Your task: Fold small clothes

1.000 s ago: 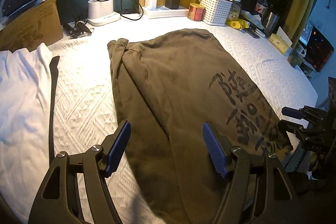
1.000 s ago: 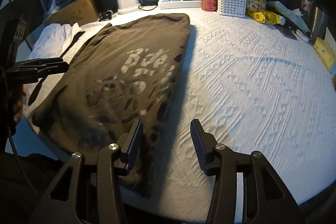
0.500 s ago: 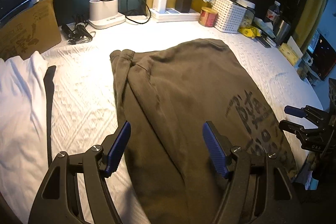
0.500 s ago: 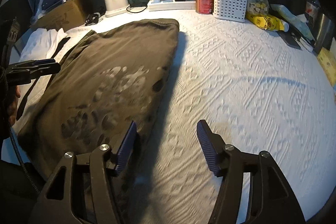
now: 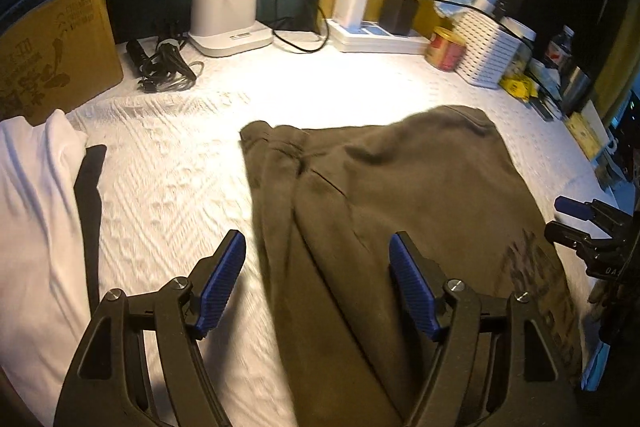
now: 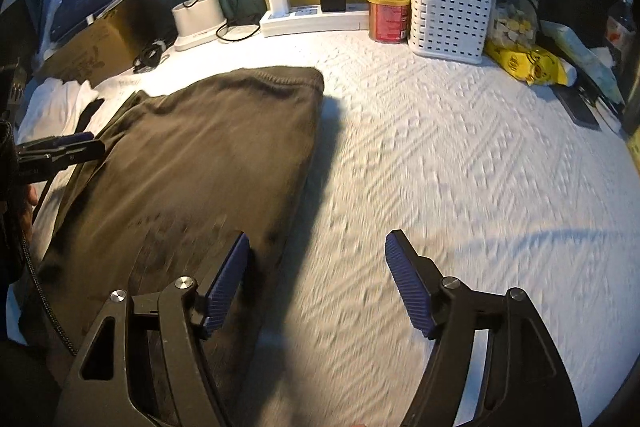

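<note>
Lying flat across the near middle of the worktop, the olive-brown garment looks soft, limp and light, a knit that will sag and crease wherever it is lifted. It seems already doubled along its length, with a ribbed hem at the far end and dark print near its right edge. Judging by that, the best hold is a pinch at an edge or corner, 1 on each side, so the cloth rises evenly rather than bunching.

The left gripper hangs over the garment's left edge, jaws spread and widening, nothing pressed between them. The right gripper hangs over the garment's right edge and the bare cover beside it, jaws also widening, grasping nothing.

The worktop wears a white textured cover that may drag on the fabric. A white cloth lies at the left. Along the far side stand a lamp base, a power strip, a red tin and a white basket. The room is dim beyond the lamp.
</note>
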`<state>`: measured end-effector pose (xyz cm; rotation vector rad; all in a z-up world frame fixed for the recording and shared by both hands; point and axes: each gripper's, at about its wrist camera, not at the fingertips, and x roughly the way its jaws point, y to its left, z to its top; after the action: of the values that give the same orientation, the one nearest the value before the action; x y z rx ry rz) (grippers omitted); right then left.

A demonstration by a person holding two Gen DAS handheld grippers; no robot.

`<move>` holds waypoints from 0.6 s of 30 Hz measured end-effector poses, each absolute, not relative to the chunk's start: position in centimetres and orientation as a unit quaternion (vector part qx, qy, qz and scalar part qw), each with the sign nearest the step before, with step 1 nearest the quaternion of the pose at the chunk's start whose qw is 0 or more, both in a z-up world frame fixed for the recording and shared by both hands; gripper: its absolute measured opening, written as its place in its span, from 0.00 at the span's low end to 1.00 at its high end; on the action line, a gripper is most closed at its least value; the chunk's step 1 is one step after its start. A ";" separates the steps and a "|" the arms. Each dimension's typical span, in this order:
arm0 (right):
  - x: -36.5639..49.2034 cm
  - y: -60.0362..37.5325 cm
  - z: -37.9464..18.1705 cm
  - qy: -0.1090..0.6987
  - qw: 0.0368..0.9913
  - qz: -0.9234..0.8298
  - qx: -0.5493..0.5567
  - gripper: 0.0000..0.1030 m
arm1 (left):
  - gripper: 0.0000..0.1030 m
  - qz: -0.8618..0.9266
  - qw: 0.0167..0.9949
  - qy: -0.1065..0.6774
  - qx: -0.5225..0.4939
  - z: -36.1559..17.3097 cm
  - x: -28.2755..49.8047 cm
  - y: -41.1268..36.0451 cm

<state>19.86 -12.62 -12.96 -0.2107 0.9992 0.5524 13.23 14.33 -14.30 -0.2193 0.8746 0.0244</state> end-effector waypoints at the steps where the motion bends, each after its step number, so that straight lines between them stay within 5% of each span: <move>1: 20.4 -12.4 -13.0 0.471 0.836 0.262 -0.100 0.72 | 0.72 0.013 0.899 0.423 -0.108 -14.5 13.7 14.7; 18: 27.4 -7.8 -14.8 0.469 0.826 0.299 -0.087 0.72 | 0.78 0.003 0.905 0.415 -0.097 -15.5 17.5 15.3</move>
<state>27.40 -7.80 -14.78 -0.1854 0.9974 0.6362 17.45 15.29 -15.48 -0.2013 0.8569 0.0055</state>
